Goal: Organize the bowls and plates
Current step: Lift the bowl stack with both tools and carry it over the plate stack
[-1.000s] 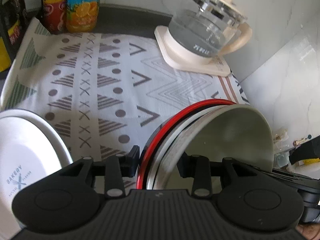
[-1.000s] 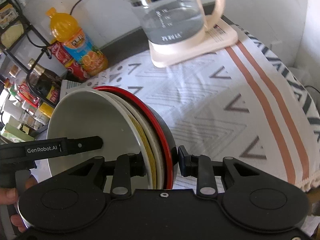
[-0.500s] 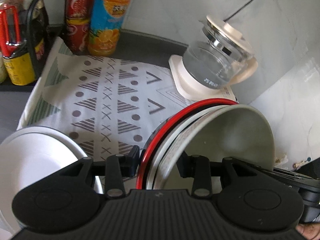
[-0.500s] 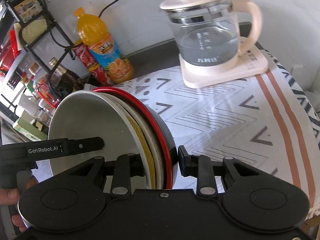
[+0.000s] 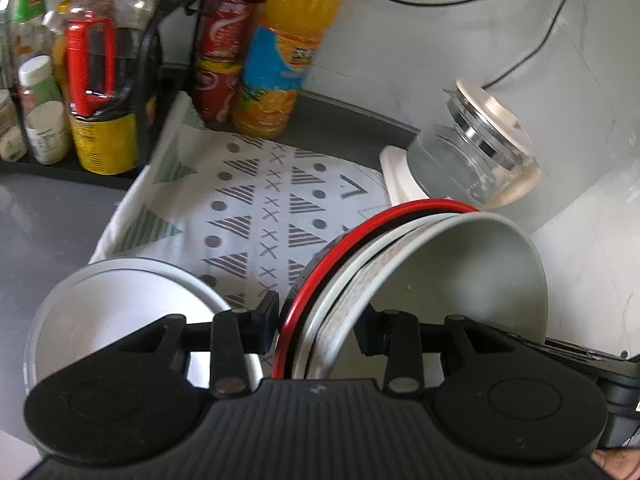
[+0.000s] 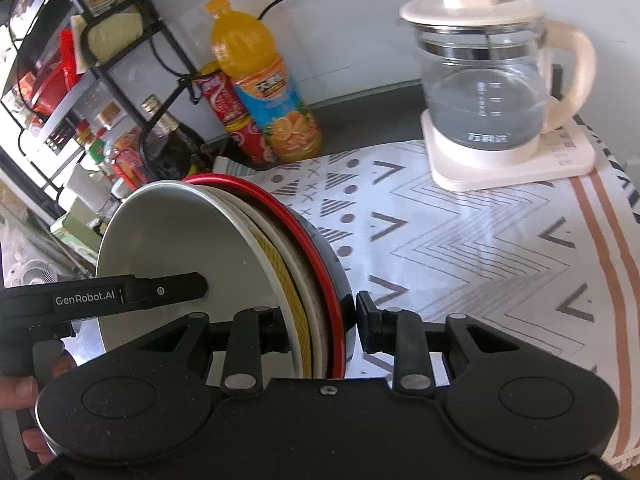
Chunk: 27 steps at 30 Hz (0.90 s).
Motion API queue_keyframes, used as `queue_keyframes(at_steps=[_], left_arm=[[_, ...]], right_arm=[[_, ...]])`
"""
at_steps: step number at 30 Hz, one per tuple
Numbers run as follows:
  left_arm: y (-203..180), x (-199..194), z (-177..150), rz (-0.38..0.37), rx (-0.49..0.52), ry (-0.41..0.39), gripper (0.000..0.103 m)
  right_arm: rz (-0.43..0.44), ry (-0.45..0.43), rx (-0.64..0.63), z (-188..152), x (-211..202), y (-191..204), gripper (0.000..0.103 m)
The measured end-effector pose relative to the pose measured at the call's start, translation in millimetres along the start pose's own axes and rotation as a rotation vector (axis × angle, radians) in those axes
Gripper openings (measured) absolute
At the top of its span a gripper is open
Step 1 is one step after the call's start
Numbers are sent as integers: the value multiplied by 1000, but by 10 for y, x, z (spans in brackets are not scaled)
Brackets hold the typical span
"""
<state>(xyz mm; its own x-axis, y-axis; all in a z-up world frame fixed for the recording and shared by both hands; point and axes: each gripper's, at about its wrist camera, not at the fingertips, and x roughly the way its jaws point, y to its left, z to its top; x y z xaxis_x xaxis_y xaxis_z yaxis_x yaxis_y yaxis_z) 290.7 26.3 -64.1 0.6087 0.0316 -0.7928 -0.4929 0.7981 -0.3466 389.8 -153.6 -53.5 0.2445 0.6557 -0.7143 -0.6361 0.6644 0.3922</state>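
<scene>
A nested stack of bowls hangs tilted on edge above the patterned cloth. Its outermost bowl is black with a red rim, and the innermost is pale grey. My left gripper is shut on the stack's rim at one side. My right gripper is shut on the opposite rim of the same stack. In the right wrist view the left gripper's finger reaches into the grey bowl. A white plate lies on the cloth below and to the left.
A glass kettle on its cream base stands at the cloth's far right. An orange drink bottle and red cans line the back wall. A black rack of bottles and jars is at the left. A person's fingers hold the left gripper.
Both grippers have risen and drawn back with the bowl stack still clamped. The kettle and cloth look farther off, the rack and bottles have come into view, and the white plate stays below.
</scene>
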Motion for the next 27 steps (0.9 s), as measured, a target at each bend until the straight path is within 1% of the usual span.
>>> queue_keyframes(at_steps=[13,27], left_arm=[[340,-259,-67,59,-81,-44,37],[765,-429,-228,122,-175,-47,37]], right_arm=[[60,38,-73,-26,164,377,29],[103,111,-136,-120,429,729,29]])
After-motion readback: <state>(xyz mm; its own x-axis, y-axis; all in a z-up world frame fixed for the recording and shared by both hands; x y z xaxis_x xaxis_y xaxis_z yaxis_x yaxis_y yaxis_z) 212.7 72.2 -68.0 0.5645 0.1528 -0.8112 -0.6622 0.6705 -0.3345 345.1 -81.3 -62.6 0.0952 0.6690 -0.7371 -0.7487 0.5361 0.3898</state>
